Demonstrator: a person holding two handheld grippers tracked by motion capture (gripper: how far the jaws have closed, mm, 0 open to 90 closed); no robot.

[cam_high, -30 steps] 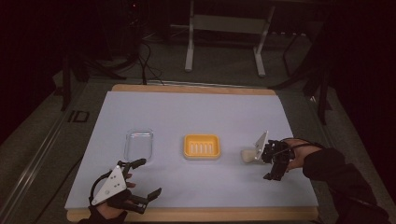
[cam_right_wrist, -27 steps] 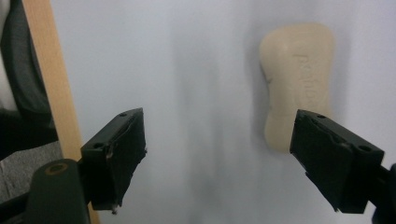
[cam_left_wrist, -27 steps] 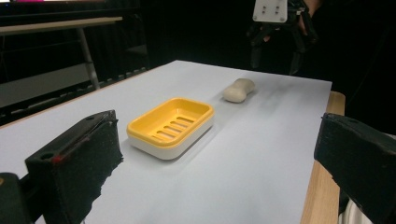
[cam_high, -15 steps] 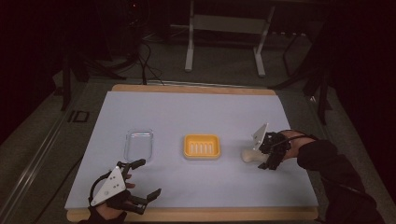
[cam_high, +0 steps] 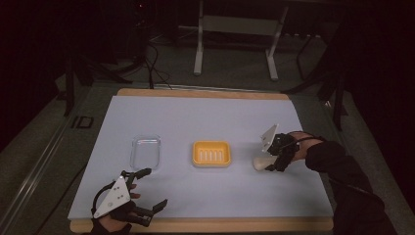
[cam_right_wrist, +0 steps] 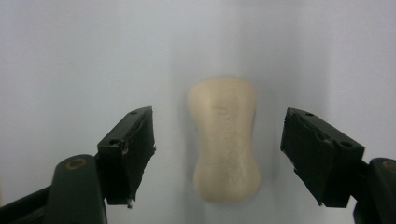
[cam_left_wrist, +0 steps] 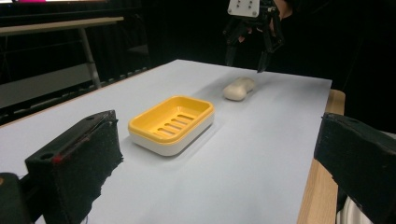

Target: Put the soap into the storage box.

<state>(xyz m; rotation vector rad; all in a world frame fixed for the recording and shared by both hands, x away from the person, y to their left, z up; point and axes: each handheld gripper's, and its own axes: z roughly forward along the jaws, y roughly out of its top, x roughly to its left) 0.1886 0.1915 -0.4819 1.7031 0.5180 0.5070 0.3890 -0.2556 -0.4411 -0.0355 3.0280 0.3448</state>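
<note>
While the right gripper hovered directly above the soap bar, its jaws had just been closing but stood apart on either side of the bar, with clear gaps between the pads and the soap. That cream bar lay flat on the pale blue table sheet, lengthwise between the two black jaws in the right gripper view, at the centre of the frame. Seen from the high view, the soap bar sat right of centre, just left of the right gripper, and near but apart from the yellow soap dish at the middle of the frame. A clear lid lay left of the dish, well apart from the soap. At the lower left of the high view, the left gripper was held near the front edge of the table with its jaws wide apart and nothing between them. From the left gripper view, the dish appeared at centre, the soap beyond it, and the right gripper above the soap at the top of the frame.
</note>
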